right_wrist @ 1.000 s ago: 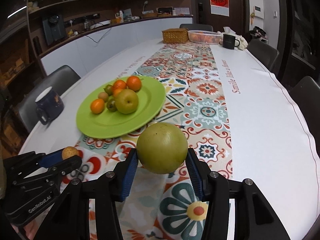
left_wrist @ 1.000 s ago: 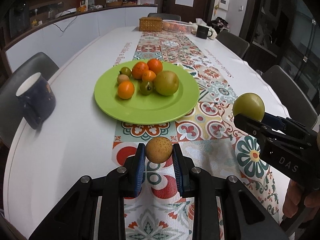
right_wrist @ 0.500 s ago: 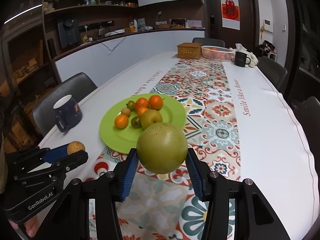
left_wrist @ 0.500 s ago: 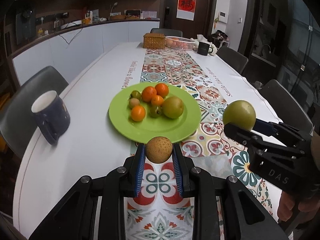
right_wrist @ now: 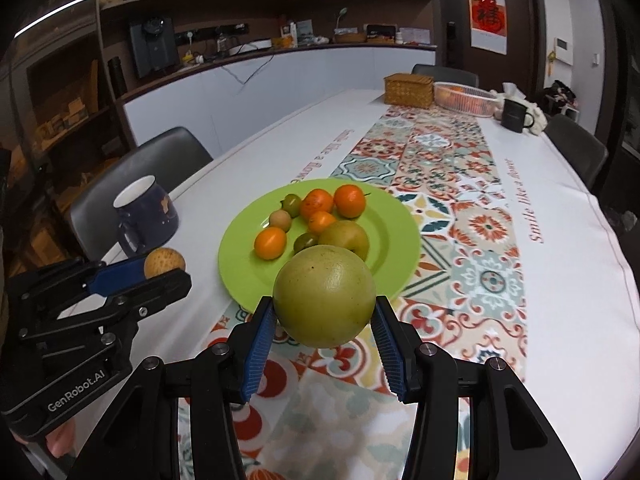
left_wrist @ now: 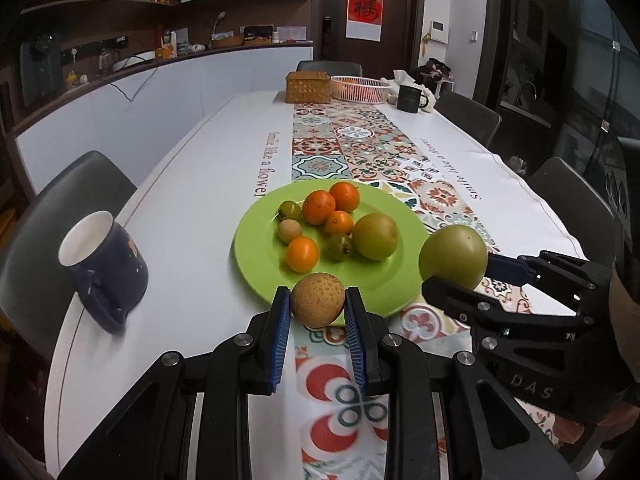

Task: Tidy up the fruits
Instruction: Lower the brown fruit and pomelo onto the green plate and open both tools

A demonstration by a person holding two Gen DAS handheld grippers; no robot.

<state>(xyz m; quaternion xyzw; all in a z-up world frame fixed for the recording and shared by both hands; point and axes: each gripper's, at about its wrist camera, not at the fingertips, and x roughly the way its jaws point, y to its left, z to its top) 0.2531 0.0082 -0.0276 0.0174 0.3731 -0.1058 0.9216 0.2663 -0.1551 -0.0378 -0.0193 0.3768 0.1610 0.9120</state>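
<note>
Hovering above a patterned table runner (left_wrist: pixel 352 360), two hand-held grippers each carry a piece of fruit toward a green plate (left_wrist: pixel 408 216) on a long white bench (left_wrist: pixel 192 184). The left gripper (left_wrist: pixel 318 312) has its blue-padded fingers (left_wrist: pixel 280 336) pinching a small, speckled brown fruit (left_wrist: pixel 317 300) just short of the plate's near rim, while the right gripper (right_wrist: pixel 324 320) has its fingers (right_wrist: pixel 258 350) spread wide around a large green pear-like fruit (right_wrist: pixel 324 296), which they grip at its sides, near the plate's front right edge. Eight fruits already sit clustered on the plate: four small oranges (left_wrist: pixel 319 207), two little green fruits (left_wrist: pixel 290 210), one small tan fruit (left_wrist: pixel 290 231) and a large yellow-green fruit (left_wrist: pixel 375 236). No loose fruit shows on the bench near the plate, so the job looks close to done, with the two held pieces apparently the last to be set down; both are aloft and not yet over open plate space. The near half of the plate is bare and seems to have room for both. A dark blue mug (left_wrist: pixel 105 256) stands to the left of the plate, well apart from the fruit, and a woven box (left_wrist: pixel 308 87), a pink basket (left_wrist: pixel 361 89) and a black mug (left_wrist: pixel 410 98) sit at the far end; whether the basket's contents belong to the task cannot be told.
</note>
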